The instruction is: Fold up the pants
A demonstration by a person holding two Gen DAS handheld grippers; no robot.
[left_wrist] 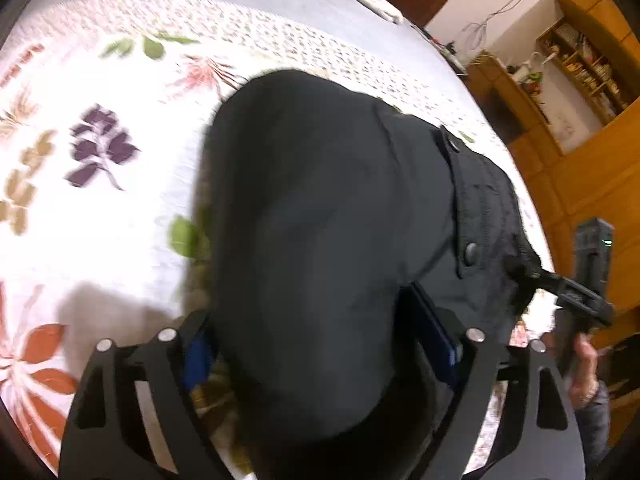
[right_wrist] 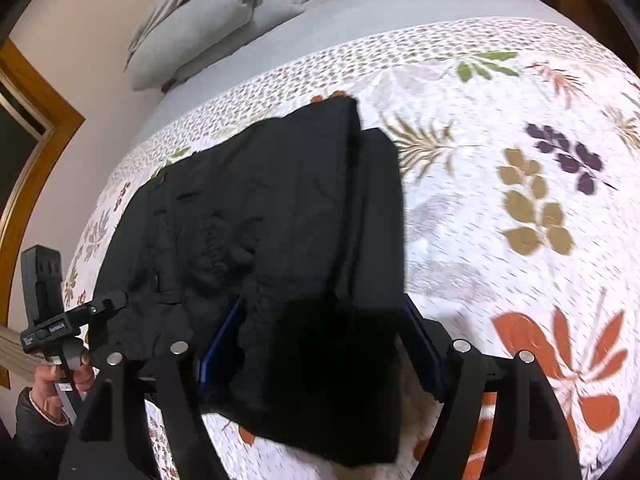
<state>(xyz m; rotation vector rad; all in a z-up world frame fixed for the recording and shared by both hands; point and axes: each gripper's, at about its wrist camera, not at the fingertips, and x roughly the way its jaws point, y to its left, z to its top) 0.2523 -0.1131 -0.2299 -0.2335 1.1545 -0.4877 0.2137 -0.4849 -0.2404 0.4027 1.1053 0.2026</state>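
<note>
The black fabric pants (right_wrist: 280, 216) lie partly folded on the floral white bedspread (right_wrist: 500, 168), waistband buttons visible. Left gripper (left_wrist: 320, 344) jaws are spread, with pants cloth bunched between them; right gripper (right_wrist: 320, 344) likewise. Each gripper also appears in the other's view; its small white label is unreadable. Grey pillow (right_wrist: 200, 28) at the bed head; wooden shelving (left_wrist: 580, 68) beyond.

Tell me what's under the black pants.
The pants lie on a floral bedspread, which shows around them. Their near edge hangs between the fingers of the left gripper and right gripper. Whatever sits beneath the cloth is covered.
</note>
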